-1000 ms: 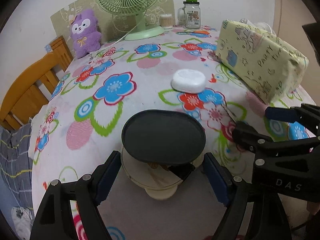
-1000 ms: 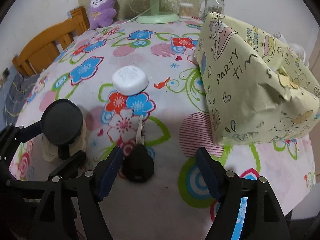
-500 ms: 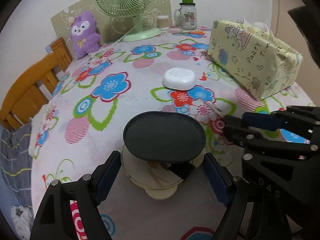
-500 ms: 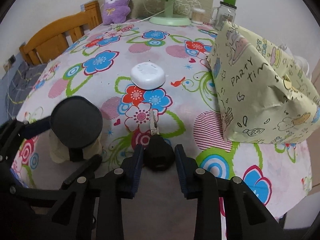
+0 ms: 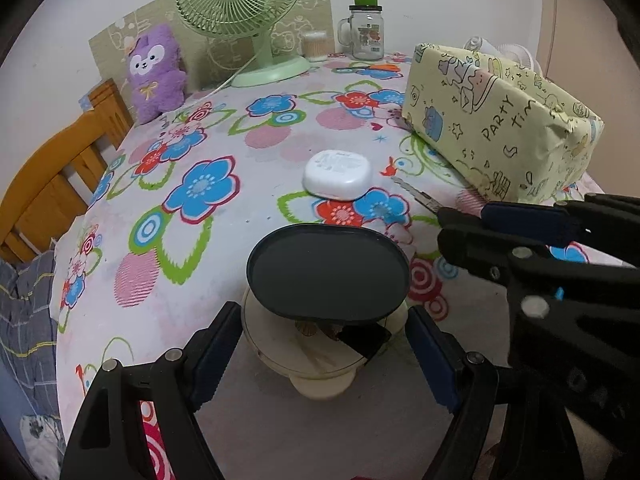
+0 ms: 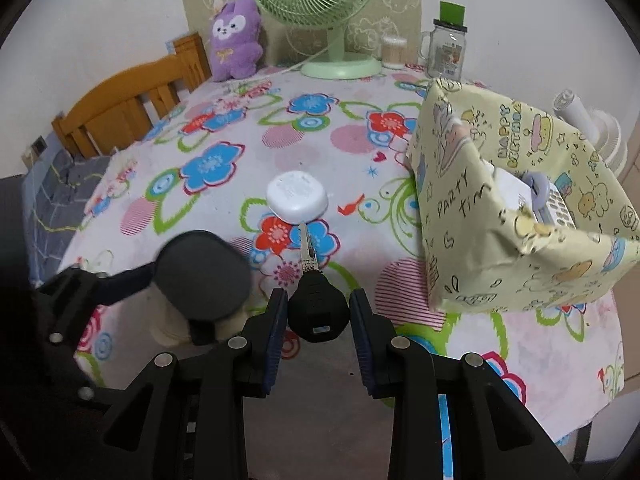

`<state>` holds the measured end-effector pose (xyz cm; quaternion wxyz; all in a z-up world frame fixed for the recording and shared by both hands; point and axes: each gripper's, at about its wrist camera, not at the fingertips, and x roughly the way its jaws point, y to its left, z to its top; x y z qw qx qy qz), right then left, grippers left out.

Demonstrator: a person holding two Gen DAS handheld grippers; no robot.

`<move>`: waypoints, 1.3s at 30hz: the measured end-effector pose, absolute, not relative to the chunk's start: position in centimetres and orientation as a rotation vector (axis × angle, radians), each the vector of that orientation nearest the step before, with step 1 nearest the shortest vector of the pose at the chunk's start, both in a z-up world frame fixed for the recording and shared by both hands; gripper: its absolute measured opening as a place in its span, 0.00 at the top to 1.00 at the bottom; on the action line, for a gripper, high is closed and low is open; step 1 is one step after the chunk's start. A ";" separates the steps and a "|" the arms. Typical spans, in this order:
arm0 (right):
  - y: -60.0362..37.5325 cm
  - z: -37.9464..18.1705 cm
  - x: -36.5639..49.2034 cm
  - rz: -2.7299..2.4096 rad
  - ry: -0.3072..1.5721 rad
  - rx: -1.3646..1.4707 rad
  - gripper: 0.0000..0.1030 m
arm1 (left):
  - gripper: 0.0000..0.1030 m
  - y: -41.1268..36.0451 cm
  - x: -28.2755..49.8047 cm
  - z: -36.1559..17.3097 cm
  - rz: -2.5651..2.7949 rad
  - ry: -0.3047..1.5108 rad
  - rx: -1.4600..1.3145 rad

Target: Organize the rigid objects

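- Far left, your left gripper hangs over the table's near edge, blue pads spread wide on either side of the cream jar and touching neither side of it. It holds nothing.
- That jar's dark oval lid stands tipped up on its hinge, so the mouth lies open just below and ahead of the left fingers.
- Moving right: your right gripper is pinching the black head of the car key, pads pressed on its two flanks.
- The key's long axis runs straight ahead along the fingers, the metal blade pointing away toward the white oval case at the table's middle. The tip looks close over that case; I can't tell if it touches.
- Here's what the move turns on, as I judge it: the yellow party-paper box sits open-topped to the right of the key, by the table's right edge, nearer your right hand than your left.
- So swing right and up over its rim; watch the blade doesn't catch the paper wall.
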<state>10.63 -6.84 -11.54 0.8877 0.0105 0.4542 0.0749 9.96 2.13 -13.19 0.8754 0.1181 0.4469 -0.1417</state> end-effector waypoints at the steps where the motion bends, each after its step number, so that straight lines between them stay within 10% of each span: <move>1: -7.0 -11.3 10.5 0.163 0.940 0.028 0.67 | 0.18 1.9 10.1 -13.1 -0.297 0.934 0.244; 39: -13.1 -6.0 11.0 0.195 0.885 0.117 0.67 | 0.18 -5.2 8.3 -4.2 -0.360 0.850 0.262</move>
